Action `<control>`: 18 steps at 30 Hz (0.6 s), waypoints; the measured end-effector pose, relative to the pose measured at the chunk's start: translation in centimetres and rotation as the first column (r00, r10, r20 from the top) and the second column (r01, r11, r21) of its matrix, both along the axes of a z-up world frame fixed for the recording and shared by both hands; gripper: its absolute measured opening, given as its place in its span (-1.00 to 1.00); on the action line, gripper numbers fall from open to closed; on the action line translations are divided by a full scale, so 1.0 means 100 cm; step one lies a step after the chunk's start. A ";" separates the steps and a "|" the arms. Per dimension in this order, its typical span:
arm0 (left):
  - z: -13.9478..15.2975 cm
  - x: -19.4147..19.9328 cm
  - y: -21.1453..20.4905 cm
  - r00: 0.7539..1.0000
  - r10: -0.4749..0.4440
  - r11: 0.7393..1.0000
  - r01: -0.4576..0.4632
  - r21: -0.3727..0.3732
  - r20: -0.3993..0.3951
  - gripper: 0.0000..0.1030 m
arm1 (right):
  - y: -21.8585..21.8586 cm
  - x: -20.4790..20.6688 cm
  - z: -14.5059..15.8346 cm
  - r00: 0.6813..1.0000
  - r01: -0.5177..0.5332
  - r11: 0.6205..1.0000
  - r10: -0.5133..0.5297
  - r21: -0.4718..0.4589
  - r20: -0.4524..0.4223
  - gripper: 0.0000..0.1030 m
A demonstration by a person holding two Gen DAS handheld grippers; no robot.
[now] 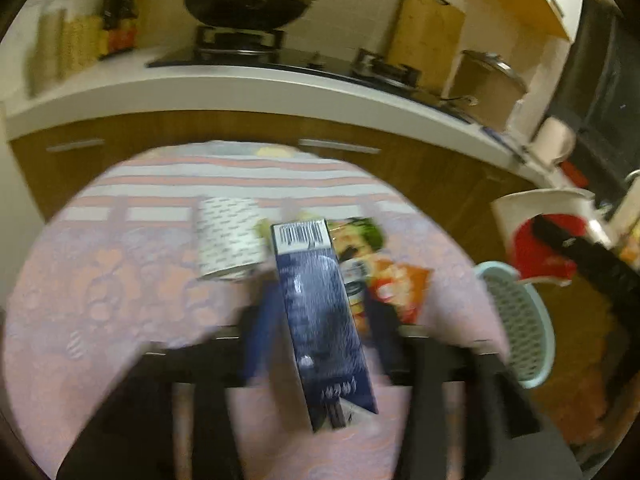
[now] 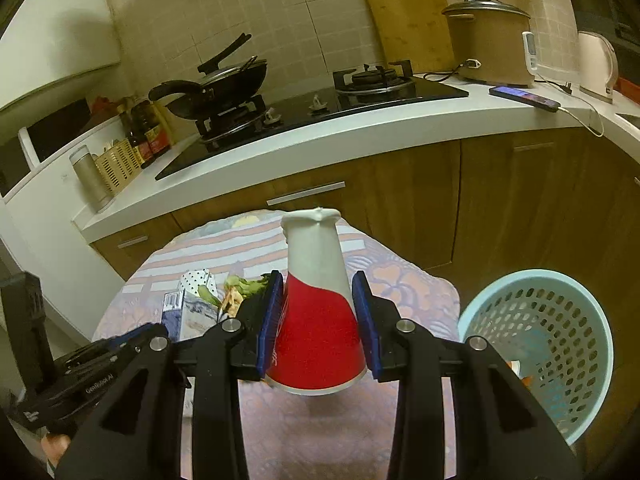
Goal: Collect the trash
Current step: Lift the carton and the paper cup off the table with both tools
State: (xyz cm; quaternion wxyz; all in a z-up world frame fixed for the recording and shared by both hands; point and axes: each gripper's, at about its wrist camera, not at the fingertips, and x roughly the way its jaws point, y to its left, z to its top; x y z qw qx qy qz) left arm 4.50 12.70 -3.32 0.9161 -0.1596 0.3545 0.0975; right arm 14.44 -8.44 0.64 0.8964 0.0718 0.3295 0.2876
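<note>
In the blurred left wrist view, a dark blue carton with a barcode on its end stands tilted between the blue pads of my left gripper, which is shut on it above the pink-clothed table. My right gripper is shut on a red-and-white paper cup with a crushed far rim. From the left wrist view the cup hangs just above a light blue perforated basket. In the right wrist view that basket stands on the floor to the right of the table.
A white dotted paper cup, a colourful snack wrapper and vegetable scraps lie on the table. Behind runs a white counter with a wok, a rice cooker and a phone, above wooden cabinets.
</note>
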 end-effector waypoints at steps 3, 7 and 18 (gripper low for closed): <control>-0.009 -0.009 0.009 0.999 0.027 0.999 -0.028 -0.040 -0.021 0.19 | -0.002 0.000 -0.005 1.000 -0.012 1.000 0.012 0.006 -0.017 -0.37; -0.019 -0.009 0.013 0.995 0.083 0.997 -0.083 0.003 -0.052 0.19 | -0.008 -0.006 -0.009 1.000 -0.016 1.000 0.017 0.013 -0.022 -0.37; -0.039 -0.014 0.015 0.988 0.109 0.994 -0.111 -0.014 -0.108 0.49 | -0.027 -0.008 -0.013 0.999 0.017 0.999 -0.016 0.030 -0.041 -0.37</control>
